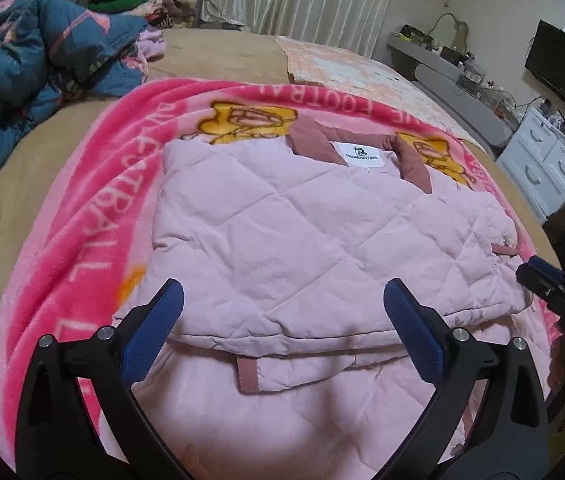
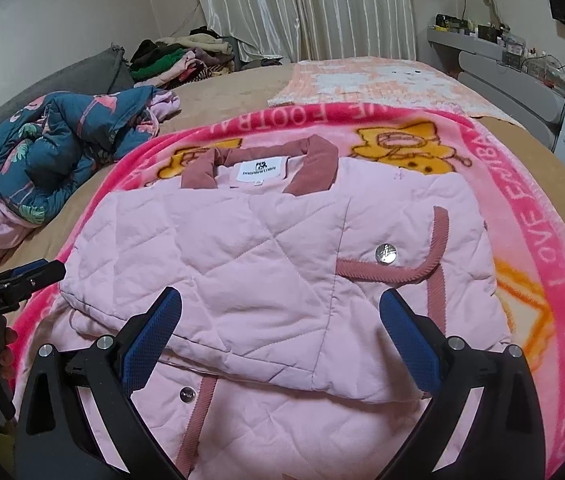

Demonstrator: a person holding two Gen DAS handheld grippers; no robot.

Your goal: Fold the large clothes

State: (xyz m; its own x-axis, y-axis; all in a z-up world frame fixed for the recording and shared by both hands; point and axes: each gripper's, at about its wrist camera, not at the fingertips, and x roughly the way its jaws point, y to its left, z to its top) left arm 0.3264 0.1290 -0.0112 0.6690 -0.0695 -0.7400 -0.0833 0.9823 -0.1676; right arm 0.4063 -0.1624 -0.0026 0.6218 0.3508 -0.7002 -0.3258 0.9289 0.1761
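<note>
The pink quilted jacket (image 1: 282, 240) lies folded on a bright pink blanket (image 1: 82, 232) spread over the bed (image 1: 222, 52), just ahead of and below both tools. The left hand-held gripper (image 1: 282, 320) hangs over the jacket's near folded edge with its jaws spread wide and nothing between the blue pads. The right hand-held gripper (image 2: 280, 320) hangs beside it, likewise wide apart and empty, above the same edge. Beyond the jacket's collar (image 2: 314, 168), further from both, a blue patterned quilt (image 2: 42, 144) lies crumpled to the left.
</note>
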